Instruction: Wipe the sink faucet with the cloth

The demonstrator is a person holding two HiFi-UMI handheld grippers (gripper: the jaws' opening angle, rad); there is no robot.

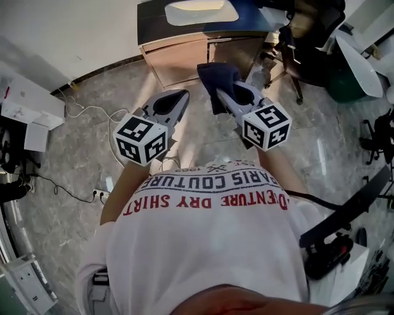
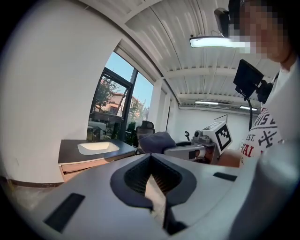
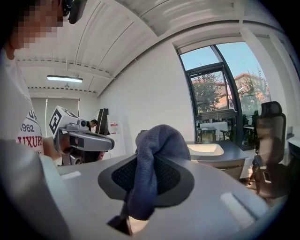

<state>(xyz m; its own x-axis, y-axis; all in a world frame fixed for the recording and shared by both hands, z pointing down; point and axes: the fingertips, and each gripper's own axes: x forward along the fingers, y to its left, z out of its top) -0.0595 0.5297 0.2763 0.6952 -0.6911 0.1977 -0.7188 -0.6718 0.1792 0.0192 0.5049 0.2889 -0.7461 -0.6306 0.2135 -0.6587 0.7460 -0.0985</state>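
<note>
Office-type room with a marble floor (image 1: 86, 141). The sink (image 1: 194, 11) is sitting in a dark tabletop (image 1: 152, 26) by the wall, well ahead of the person. The dark blue cloth (image 1: 217, 79) is bunching up out of the right tongs (image 1: 220, 93), which are clamping its lower folds. It's looking soft, light and floppy, so grabbing a thick wad seems smart. The left tongs (image 1: 180, 98) are pressing together on nothing. No faucet is showing from here.
</note>
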